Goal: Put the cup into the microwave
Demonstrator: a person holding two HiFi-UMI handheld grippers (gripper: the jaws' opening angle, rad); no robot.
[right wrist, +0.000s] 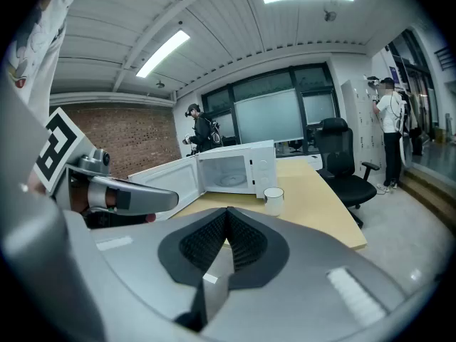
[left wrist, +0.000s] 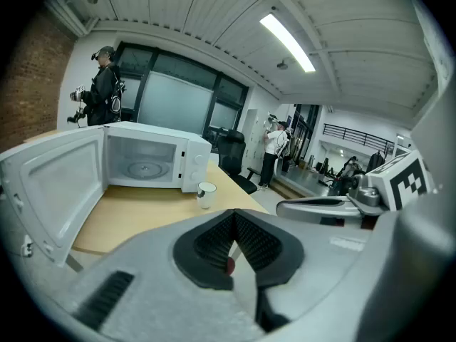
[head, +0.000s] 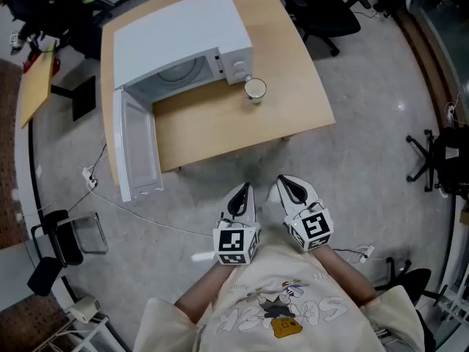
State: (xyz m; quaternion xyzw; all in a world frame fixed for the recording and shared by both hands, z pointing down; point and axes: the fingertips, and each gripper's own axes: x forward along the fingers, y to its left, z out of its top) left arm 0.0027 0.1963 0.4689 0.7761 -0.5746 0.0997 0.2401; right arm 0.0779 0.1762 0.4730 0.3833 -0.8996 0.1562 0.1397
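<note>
On the grey office floor, a wooden table (head: 220, 127) fills the head view's upper middle. Both pairs of jaws are pressed together, empty. We judge we should open the right gripper (head: 283, 182) wide before reaching the cup (head: 255, 89), which stands upper centre beside the open microwave (head: 176, 35). The right gripper and the left gripper (head: 245, 188) sit lower centre, side by side, tipped slightly downward.

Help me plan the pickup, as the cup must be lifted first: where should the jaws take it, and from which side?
Grip the cup across its round wall, below the rim, coming in level from the near edge of the table. It stands upright, open mouth up, with the microwave close behind it. I cannot make out a handle.
</note>
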